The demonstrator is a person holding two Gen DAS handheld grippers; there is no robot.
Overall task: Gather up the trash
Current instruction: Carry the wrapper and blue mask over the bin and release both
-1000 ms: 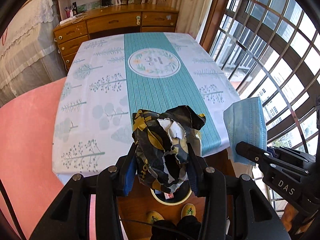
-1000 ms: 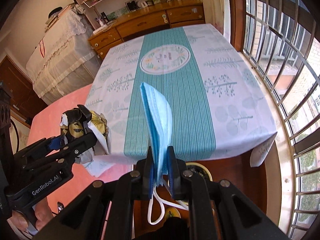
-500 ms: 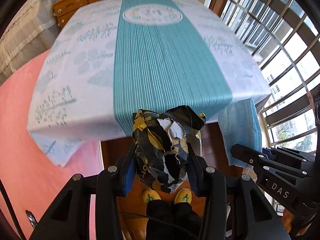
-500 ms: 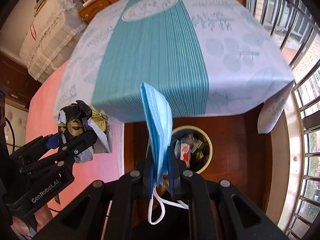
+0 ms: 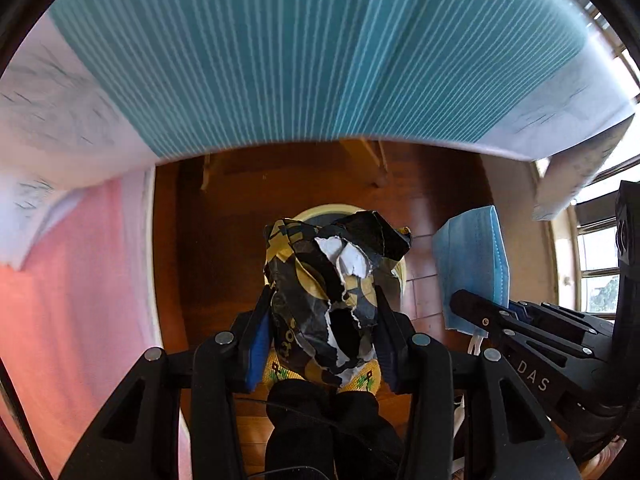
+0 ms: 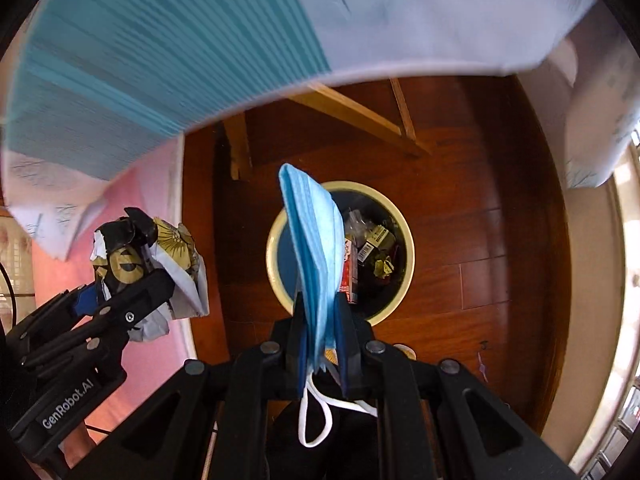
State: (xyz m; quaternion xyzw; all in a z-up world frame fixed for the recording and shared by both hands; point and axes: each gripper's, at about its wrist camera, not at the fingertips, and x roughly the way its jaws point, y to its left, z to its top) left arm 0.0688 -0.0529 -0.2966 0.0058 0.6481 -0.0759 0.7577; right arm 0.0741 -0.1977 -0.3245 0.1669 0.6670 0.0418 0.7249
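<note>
Crumpled black-and-gold wrapper [image 5: 336, 292] pinched between pads of left gripper [image 5: 322, 332], held above cream-rimmed trash bin [image 6: 402, 236]. Blue face mask [image 6: 316, 256] clamped in right gripper [image 6: 320, 338], hanging over bin's 9 o'clock rim. Teal-striped tablecloth [image 6: 160, 52] seen at 12 o'clock. Rubbish visible inside bin.

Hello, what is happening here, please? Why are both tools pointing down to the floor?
A person is collecting trash with two tools. The left hand-held gripper is shut on a crumpled black-and-gold wrapper. The right hand-held gripper is shut on a blue face mask. Both point down over a round trash bin on the wooden floor, which already holds wrappers. Nothing is dropped yet.
</note>
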